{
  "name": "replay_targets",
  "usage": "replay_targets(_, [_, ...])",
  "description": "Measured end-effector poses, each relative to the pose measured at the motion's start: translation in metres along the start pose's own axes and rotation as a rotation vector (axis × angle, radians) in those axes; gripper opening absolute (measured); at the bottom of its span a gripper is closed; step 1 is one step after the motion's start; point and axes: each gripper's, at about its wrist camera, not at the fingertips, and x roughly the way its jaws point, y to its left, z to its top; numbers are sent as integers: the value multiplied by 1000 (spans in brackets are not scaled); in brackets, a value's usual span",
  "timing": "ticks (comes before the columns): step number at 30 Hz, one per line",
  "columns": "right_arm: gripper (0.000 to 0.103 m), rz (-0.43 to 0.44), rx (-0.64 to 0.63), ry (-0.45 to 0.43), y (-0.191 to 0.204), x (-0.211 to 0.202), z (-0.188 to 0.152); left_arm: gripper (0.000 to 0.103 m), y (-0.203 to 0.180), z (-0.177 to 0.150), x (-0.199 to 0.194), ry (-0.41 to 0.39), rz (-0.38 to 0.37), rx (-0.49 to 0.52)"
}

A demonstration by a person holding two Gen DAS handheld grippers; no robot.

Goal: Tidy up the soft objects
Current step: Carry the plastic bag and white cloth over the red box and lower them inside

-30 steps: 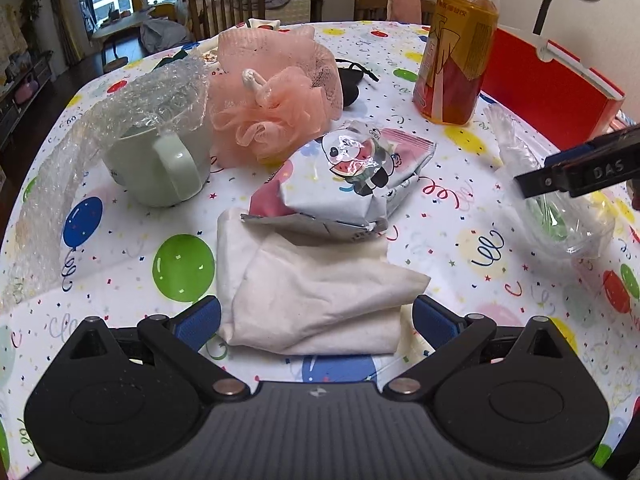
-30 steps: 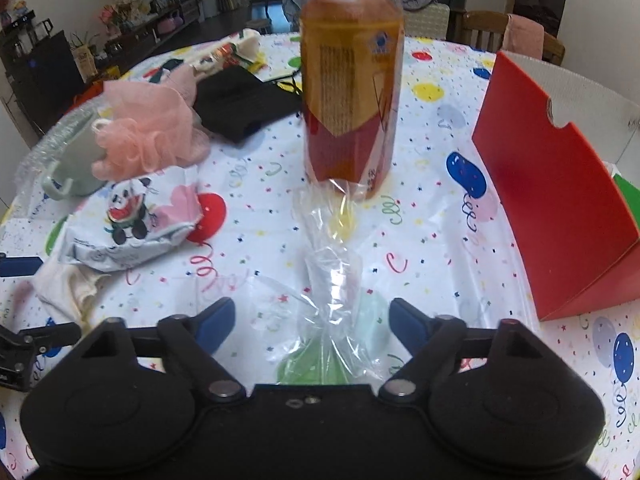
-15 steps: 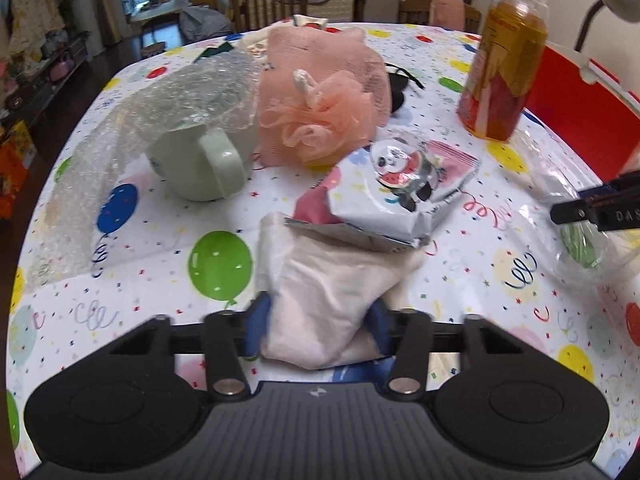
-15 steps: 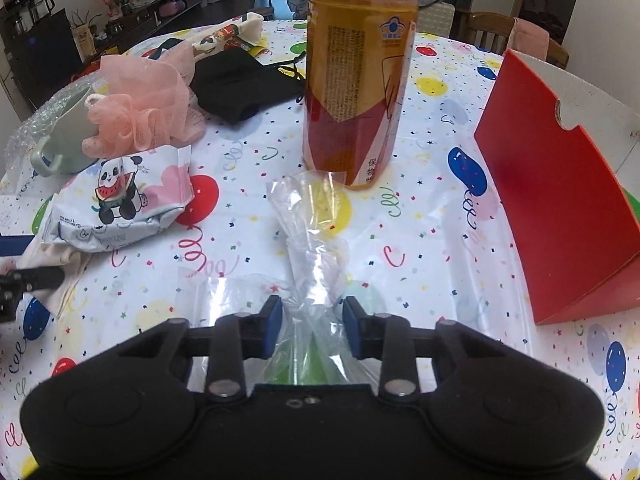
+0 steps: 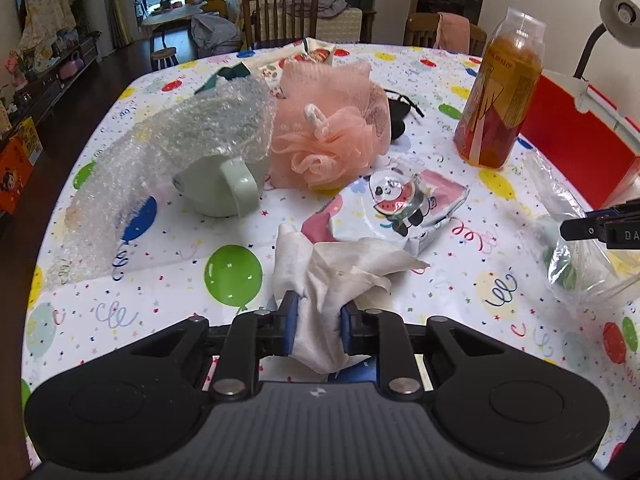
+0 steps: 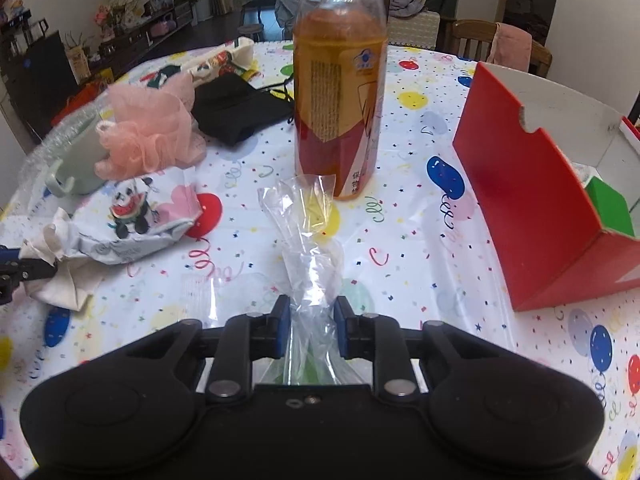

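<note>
My left gripper (image 5: 318, 326) is shut on a cream cloth (image 5: 344, 268), bunched between its blue pads and lifted off the table. The cloth also shows at the left edge of the right wrist view (image 6: 60, 276). My right gripper (image 6: 308, 330) is shut on a clear plastic bag (image 6: 308, 232) with something green inside; the bag also shows in the left wrist view (image 5: 572, 248). A panda-print pack (image 5: 404, 208) lies just beyond the cloth. A pink mesh sponge (image 5: 328, 148) and a sheet of bubble wrap (image 5: 168, 160) lie further back.
A pale green mug (image 5: 224, 184) stands under the bubble wrap. A tall bottle of amber drink (image 6: 338, 92) stands ahead of my right gripper. An open red box (image 6: 536, 200) is at the right. A black cloth item (image 6: 240, 108) lies at the back of the balloon-print tablecloth (image 5: 160, 280).
Both grippers have closed: the left on the cream cloth, now bunched and lifted, the right on the clear bag. Both views have pulled back and risen slightly.
</note>
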Motion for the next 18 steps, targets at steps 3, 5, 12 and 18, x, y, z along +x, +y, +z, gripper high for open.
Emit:
replay_targets(3, [21,16,23,-9,-2,-11,-1,21,1,2,-11,-9,-24,-19])
replay_targets(5, [21,32,34,-8,-3,-20,-1,21,-2,4,-18,-14,-28,-10])
replay_targets(12, [21,73,76,-14,-11,-54,-2,19,-5,15,-47,-49,-57,-3])
replay_targets(18, [21,77,101,-44,-23,-83,1,18,-8,30,-73,-87,-102,-11])
